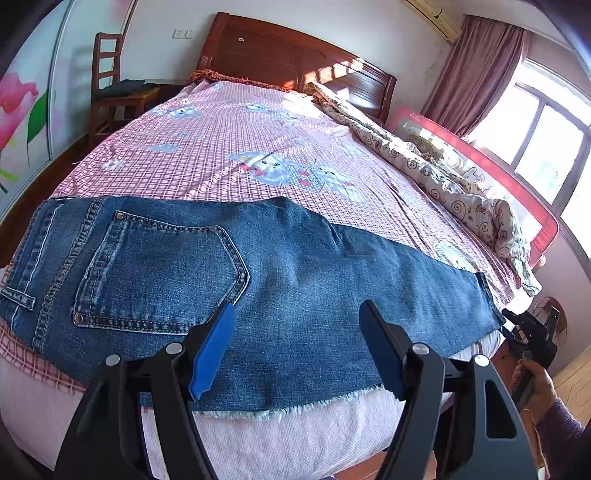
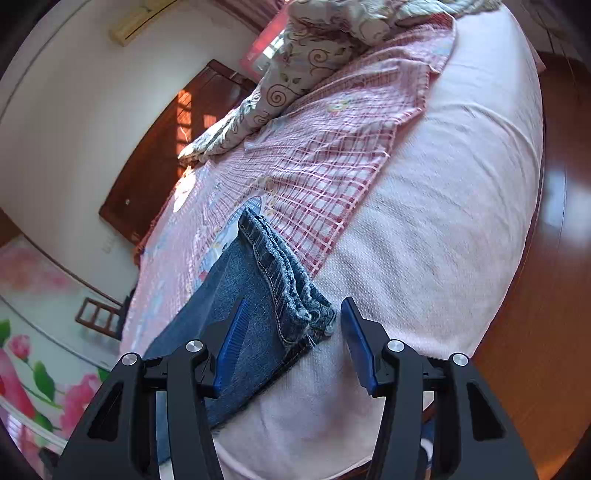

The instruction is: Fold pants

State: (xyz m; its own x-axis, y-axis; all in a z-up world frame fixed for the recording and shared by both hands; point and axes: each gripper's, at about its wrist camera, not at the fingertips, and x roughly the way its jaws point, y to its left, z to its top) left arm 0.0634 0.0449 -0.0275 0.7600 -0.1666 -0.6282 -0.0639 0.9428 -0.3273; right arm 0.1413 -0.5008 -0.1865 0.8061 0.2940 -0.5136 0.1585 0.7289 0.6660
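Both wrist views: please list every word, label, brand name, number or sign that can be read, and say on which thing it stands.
No text can be read in either view.
jeans: only stitching and rivets show, no brand label.
bed rail: small marks near its top edge, too blurred to read.
checked sheet: cartoon animal pictures only, no words.
wall switch: no readable marking.
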